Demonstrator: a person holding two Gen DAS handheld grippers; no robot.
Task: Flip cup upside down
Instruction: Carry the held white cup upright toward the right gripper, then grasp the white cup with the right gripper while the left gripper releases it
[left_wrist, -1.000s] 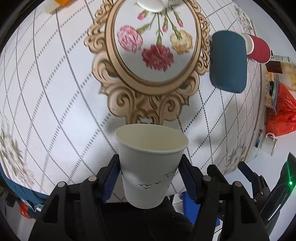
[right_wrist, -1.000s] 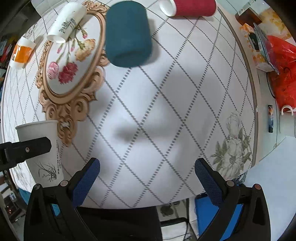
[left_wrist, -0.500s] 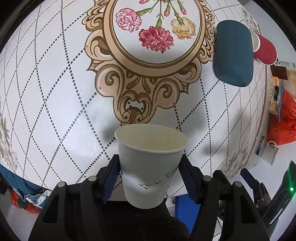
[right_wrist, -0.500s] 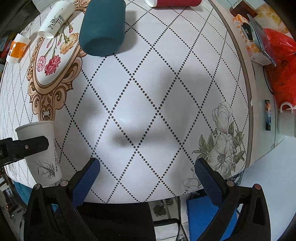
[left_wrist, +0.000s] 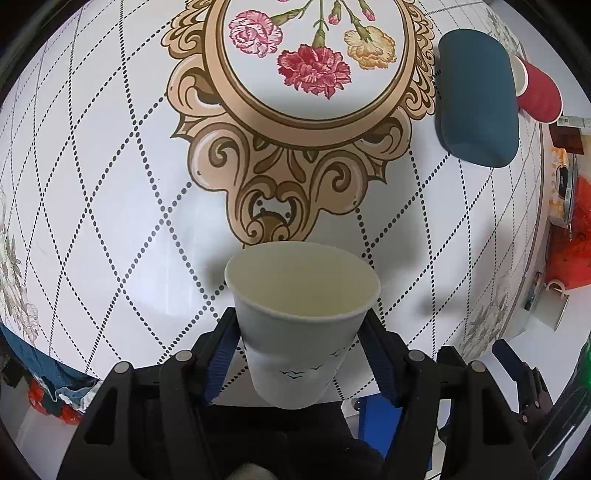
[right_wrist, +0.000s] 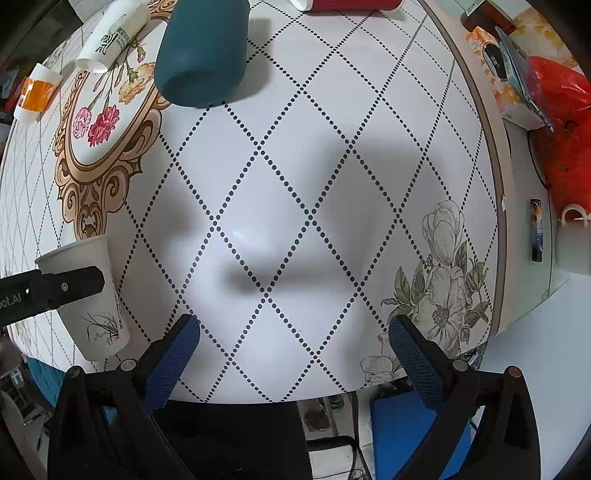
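A white paper cup (left_wrist: 301, 317) with small bird prints is held upright, mouth up, between the blue pads of my left gripper (left_wrist: 301, 349), above the near edge of the table. The cup looks empty inside. It also shows in the right wrist view (right_wrist: 90, 299), at the far left, with the left gripper's black finger across it. My right gripper (right_wrist: 291, 354) is open and empty, above the table's front edge to the right of the cup.
The round table (right_wrist: 295, 184) has a diamond-dot cloth with a flower medallion (left_wrist: 314, 62). A teal cup (right_wrist: 201, 51) and a red cup (right_wrist: 351, 3) lie on their sides at the back. A white cup (right_wrist: 110, 35) and an orange-banded cup (right_wrist: 37, 90) lie far left. A red bag (right_wrist: 561, 122) sits off the right edge.
The left gripper with the cup has drawn back and lifted a little, so more of the table shows. The right gripper has shifted slightly. The cup stays upright.
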